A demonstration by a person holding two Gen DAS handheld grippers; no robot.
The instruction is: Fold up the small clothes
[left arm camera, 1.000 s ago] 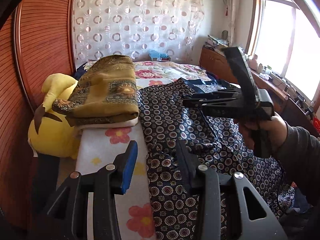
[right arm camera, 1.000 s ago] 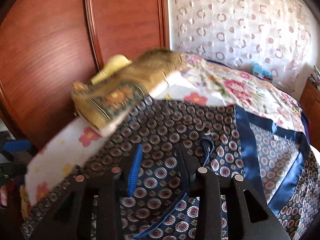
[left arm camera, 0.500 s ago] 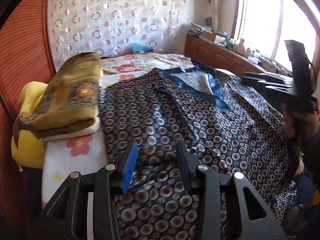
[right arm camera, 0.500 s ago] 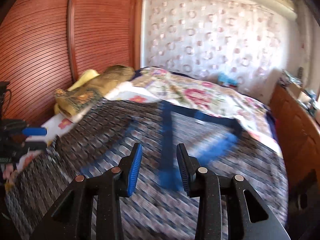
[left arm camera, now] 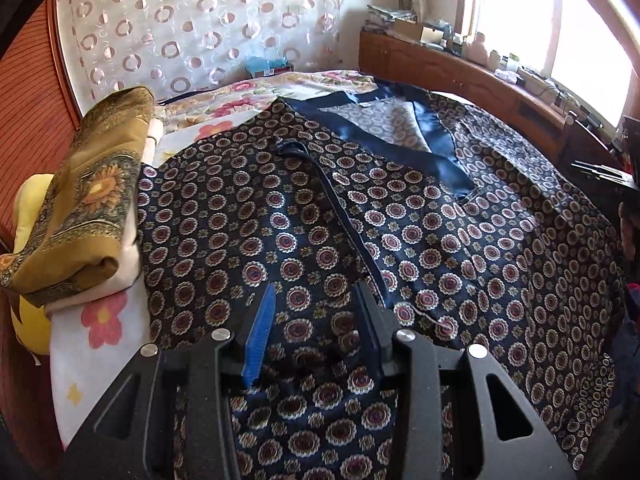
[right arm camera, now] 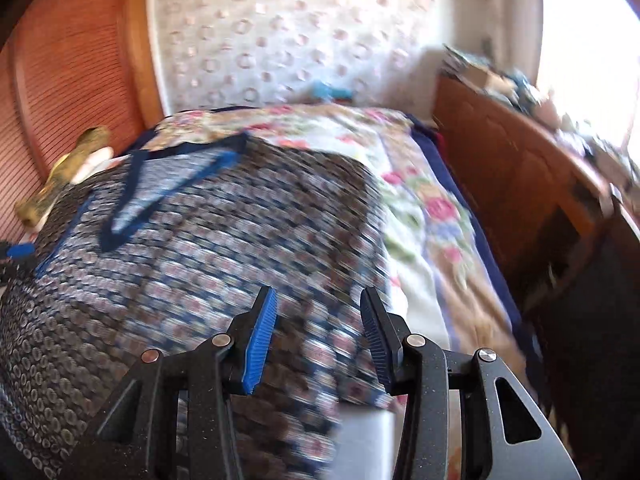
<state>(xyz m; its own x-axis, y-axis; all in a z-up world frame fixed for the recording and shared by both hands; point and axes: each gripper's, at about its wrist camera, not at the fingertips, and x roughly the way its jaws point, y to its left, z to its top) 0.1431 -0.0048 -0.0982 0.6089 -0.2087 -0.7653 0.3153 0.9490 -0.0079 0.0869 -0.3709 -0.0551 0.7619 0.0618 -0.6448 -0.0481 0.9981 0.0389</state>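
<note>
A dark navy garment (left arm camera: 420, 216) with a medallion print and a shiny blue collar (left arm camera: 400, 148) lies spread open on the bed. It also shows, blurred, in the right wrist view (right arm camera: 208, 264). My left gripper (left arm camera: 316, 300) is open and empty, low over the garment's near left part. My right gripper (right arm camera: 316, 304) is open and empty over the garment's right edge. The right gripper also shows at the far right of the left wrist view (left arm camera: 604, 172).
A folded mustard patterned cloth (left arm camera: 88, 196) lies on a yellow plush toy (left arm camera: 28, 320) at the left by the wooden headboard (left arm camera: 28, 92). The floral bedspread (right arm camera: 432, 208) lies beyond the garment. A cluttered wooden cabinet (left arm camera: 472, 80) runs along the right under the window.
The right gripper has swung away to the right side of the garment, its view now blurred. The left gripper has shifted right over the garment. Both stay open.
</note>
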